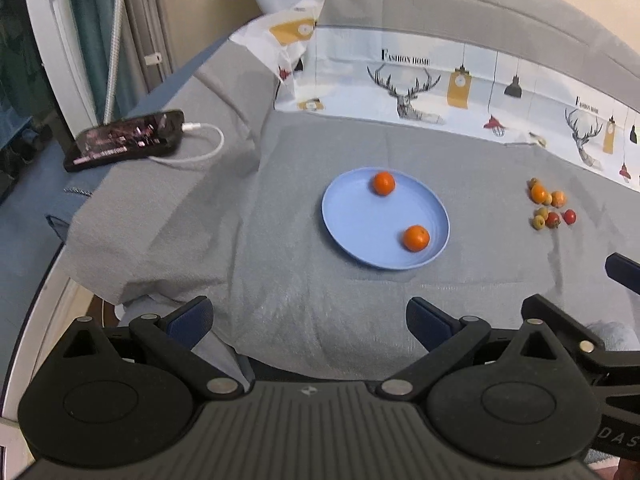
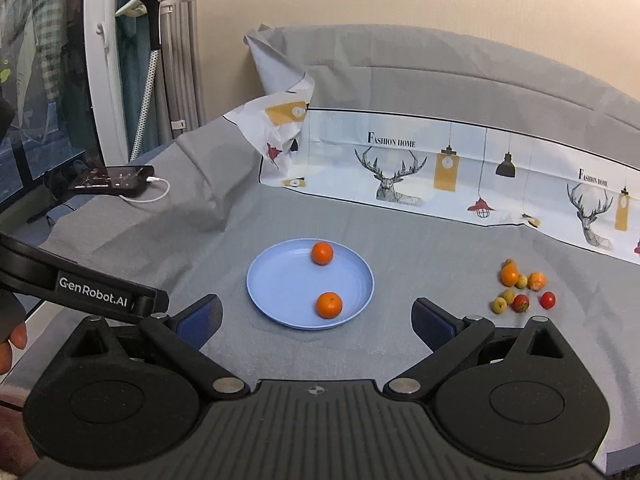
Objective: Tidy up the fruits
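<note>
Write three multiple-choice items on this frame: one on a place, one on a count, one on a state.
1. Where does the cluster of small loose fruits lie?
A. on the plate
B. on the grey cloth beside the plate
C. on the phone

2. How many round orange fruits are on the round light-blue plate?
A. two
B. four
C. none

3. The right gripper is:
A. shut on an orange
B. shut, empty
C. open, empty

Key: B, the cluster sits off the plate; A, two oranges lie inside the rim; C, its fingers stand apart around nothing.

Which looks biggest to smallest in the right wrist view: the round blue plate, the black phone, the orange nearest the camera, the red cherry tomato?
1. Round blue plate
2. Black phone, though it lies farther away
3. Nearest orange
4. Red cherry tomato
</note>
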The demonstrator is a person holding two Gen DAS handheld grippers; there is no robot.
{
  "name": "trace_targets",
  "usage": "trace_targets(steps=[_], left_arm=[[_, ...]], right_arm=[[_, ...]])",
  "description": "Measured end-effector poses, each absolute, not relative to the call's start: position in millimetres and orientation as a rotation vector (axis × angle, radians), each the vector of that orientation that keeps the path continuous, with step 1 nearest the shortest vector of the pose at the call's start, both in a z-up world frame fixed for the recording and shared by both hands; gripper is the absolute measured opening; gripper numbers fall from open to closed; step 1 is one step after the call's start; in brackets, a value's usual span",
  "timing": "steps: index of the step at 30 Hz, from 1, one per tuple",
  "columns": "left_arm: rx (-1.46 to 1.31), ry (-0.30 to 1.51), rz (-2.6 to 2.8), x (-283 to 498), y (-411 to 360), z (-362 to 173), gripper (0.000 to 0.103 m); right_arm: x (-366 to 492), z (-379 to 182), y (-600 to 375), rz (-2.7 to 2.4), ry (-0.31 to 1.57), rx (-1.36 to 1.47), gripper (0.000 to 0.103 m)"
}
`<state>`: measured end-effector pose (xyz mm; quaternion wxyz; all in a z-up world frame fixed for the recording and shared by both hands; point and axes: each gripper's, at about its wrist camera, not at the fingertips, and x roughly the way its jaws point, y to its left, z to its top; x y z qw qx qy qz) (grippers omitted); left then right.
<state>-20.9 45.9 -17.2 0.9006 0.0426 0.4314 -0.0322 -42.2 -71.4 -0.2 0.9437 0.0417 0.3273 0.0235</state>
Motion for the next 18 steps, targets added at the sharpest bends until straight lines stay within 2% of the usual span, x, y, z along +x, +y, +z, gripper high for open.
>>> trace_targets(steps=[18], left_arm=[[0.108, 0.886, -0.071, -23.7, 43.3, -13.6, 0.103]], right_arm=[[-49.5, 4.2, -70.4, 0.052, 0.635, 0.092, 0.101]])
